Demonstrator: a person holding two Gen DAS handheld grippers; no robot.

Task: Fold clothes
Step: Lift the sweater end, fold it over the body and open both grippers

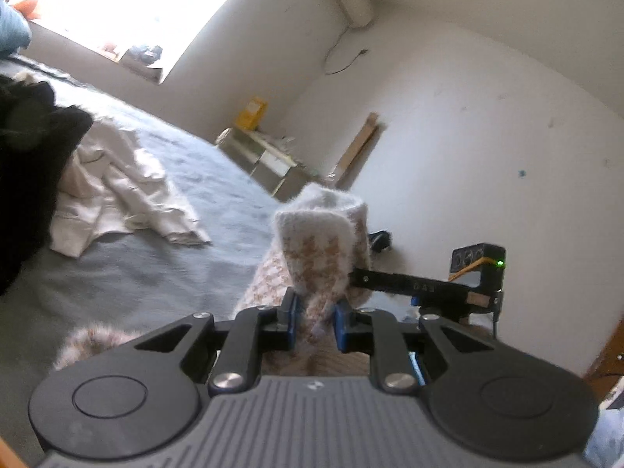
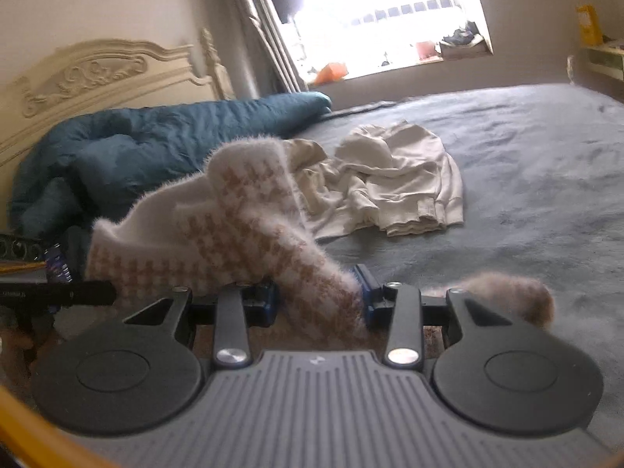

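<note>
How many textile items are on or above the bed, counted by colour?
Fuzzy white-and-tan patterned garment, held by both hand-held grippers (left, right): 1
Cream garment, crumpled on the bed: 1
Black garment: 1
Teal duvet: 1
Total: 4

The left gripper (image 1: 315, 318) sits low at the centre of its own view, blue pads (image 1: 342, 323) drawn close — clamped on a fuzzy patterned garment (image 1: 323, 241). The right gripper (image 2: 318, 300) is low at the centre of its frame, jaws wider yet pinching the same cloth. Each gripper's black body juts into the other's view — right edge there, left edge here.
</note>
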